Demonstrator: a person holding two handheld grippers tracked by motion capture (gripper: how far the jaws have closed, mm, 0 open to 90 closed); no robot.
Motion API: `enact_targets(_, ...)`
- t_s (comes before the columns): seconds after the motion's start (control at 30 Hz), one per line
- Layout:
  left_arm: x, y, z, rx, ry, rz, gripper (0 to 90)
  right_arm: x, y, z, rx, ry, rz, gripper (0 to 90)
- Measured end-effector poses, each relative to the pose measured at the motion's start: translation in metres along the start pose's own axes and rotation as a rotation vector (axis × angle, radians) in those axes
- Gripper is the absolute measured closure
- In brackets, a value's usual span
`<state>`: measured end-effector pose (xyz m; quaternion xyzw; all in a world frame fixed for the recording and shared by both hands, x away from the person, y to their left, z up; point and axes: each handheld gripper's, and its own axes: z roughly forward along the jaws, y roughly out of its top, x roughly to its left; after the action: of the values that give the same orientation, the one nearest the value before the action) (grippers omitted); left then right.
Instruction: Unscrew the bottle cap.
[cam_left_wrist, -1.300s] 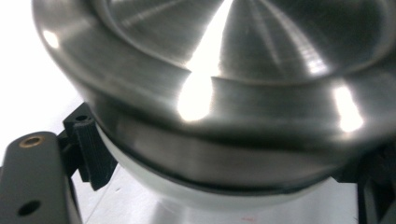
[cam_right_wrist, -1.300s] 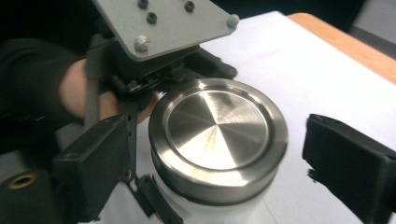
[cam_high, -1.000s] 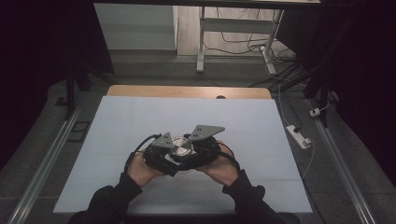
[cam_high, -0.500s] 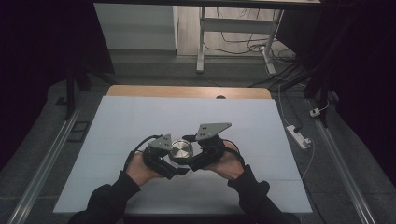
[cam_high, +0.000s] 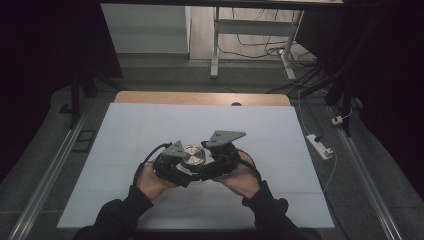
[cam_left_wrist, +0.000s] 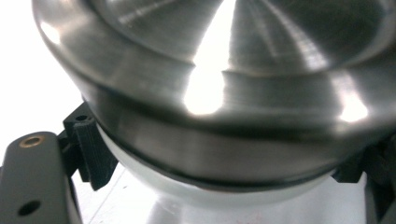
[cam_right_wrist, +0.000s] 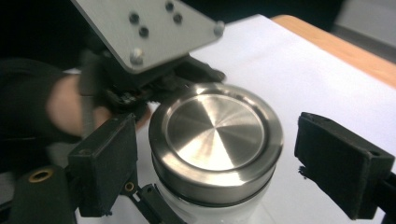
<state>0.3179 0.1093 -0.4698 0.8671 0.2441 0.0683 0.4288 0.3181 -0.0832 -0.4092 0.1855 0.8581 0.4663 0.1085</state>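
The person's two hands meet near the middle of the white-covered surface (cam_high: 150, 125), a little toward the near edge, and between them stands a jar with a brushed steel lid (cam_high: 193, 155). The left gripper (cam_high: 172, 167) is clenched on the jar just below the lid: in the left gripper view its black jaws sit tight against the pale body on both sides under the metal rim. The right gripper (cam_right_wrist: 215, 163) is released, its jaws standing wide on either side of the lid (cam_right_wrist: 215, 140), with a clear gap at the right-hand one. Compared with a second ago, the right gripper has drawn slightly to the right and its grey plate (cam_high: 226, 136) has tipped up a touch; the jar and left gripper have stayed put.
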Motion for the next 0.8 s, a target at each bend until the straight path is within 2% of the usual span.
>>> enact_targets(0.03,-0.001,0.001,0.000,-0.004,0.005,-0.003,15.5,0.000,0.000,0.000,0.000,0.000,0.000,13.6)
enact_targets(0.07,-0.002,0.001,0.000,-0.003,0.003,0.000,15.5,0.009,0.000,0.004,-0.005,-0.056,-0.023,17.0)
enact_targets(0.1,-0.003,0.001,0.000,-0.004,-0.008,0.004,15.5,0.013,0.000,0.006,-0.005,-0.087,-0.042,17.6)
enact_targets(0.13,-0.003,0.001,0.000,-0.004,-0.008,0.004,15.5,0.013,0.000,0.006,-0.005,-0.087,-0.042,17.6)
enact_targets(0.17,-0.003,0.001,0.000,-0.004,-0.018,0.011,15.5,0.015,0.000,0.006,-0.002,-0.088,-0.063,17.7)
enact_targets(0.2,-0.002,0.001,-0.001,-0.004,-0.039,0.024,15.5,0.013,0.001,0.005,0.000,-0.065,-0.060,18.1)
enact_targets(0.27,0.000,0.000,-0.002,-0.015,-0.099,0.057,15.5,0.006,0.002,0.000,-0.005,0.027,-0.056,19.4)
enact_targets(0.3,-0.001,0.000,-0.004,-0.029,-0.167,0.080,15.5,0.001,0.001,-0.002,-0.013,0.083,-0.057,19.3)
enact_targets(0.33,-0.001,0.000,-0.004,-0.029,-0.167,0.080,15.5,0.001,0.001,-0.002,-0.013,0.083,-0.057,19.3)
enact_targets(0.37,-0.001,0.000,-0.004,-0.033,-0.195,0.094,15.5,-0.004,0.001,-0.004,-0.020,0.141,-0.052,19.4)
enact_targets(0.4,-0.003,0.000,-0.005,-0.035,-0.221,0.115,15.5,-0.012,-0.001,-0.007,-0.026,0.256,-0.062,19.4)
enact_targets(0.43,-0.006,0.001,-0.004,-0.044,-0.254,0.134,15.5,-0.016,-0.002,-0.008,-0.031,0.306,-0.070,19.4)
enact_targets(0.47,-0.006,0.001,-0.004,-0.044,-0.254,0.134,15.5,-0.016,-0.002,-0.008,-0.031,0.306,-0.070,19.4)
enact_targets(0.5,-0.007,0.002,-0.004,-0.045,-0.249,0.135,15.5,-0.020,-0.004,-0.009,-0.038,0.345,-0.068,19.1)
enact_targets(0.53,-0.008,0.003,-0.004,-0.041,-0.234,0.138,15.5,-0.024,-0.005,-0.009,-0.042,0.359,-0.045,12.7)
enact_targets(0.57,-0.008,0.004,-0.004,-0.039,-0.217,0.130,15.5,-0.024,-0.005,-0.009,-0.042,0.359,-0.045,12.7)
enact_targets(0.6,-0.008,0.004,-0.004,-0.038,-0.192,0.118,15.5,-0.025,-0.004,-0.010,-0.039,0.329,-0.011,8.1)
enact_targets(0.63,-0.008,0.004,-0.004,-0.031,-0.164,0.109,15.5,-0.025,-0.004,-0.010,-0.039,0.329,-0.011,8.1)
enact_targets(0.67,-0.007,0.003,-0.003,-0.023,-0.135,0.099,15.5,-0.022,-0.002,-0.011,-0.025,0.259,0.003,6.5)
enact_targets(0.7,-0.006,0.003,-0.002,-0.019,-0.111,0.083,15.5,-0.018,0.000,-0.009,-0.012,0.214,0.004,6.1)
enact_targets(0.73,-0.005,0.003,-0.002,-0.007,-0.086,0.075,15.5,-0.018,0.000,-0.009,-0.012,0.214,0.004,6.1)
enact_targets(0.77,-0.004,0.002,-0.002,-0.004,-0.065,0.060,15.5,-0.014,0.000,-0.008,-0.002,0.171,0.004,6.2)
enact_targets(0.8,-0.004,0.002,-0.001,-0.002,-0.050,0.045,15.5,-0.006,0.002,-0.003,0.004,0.081,0.005,8.0)
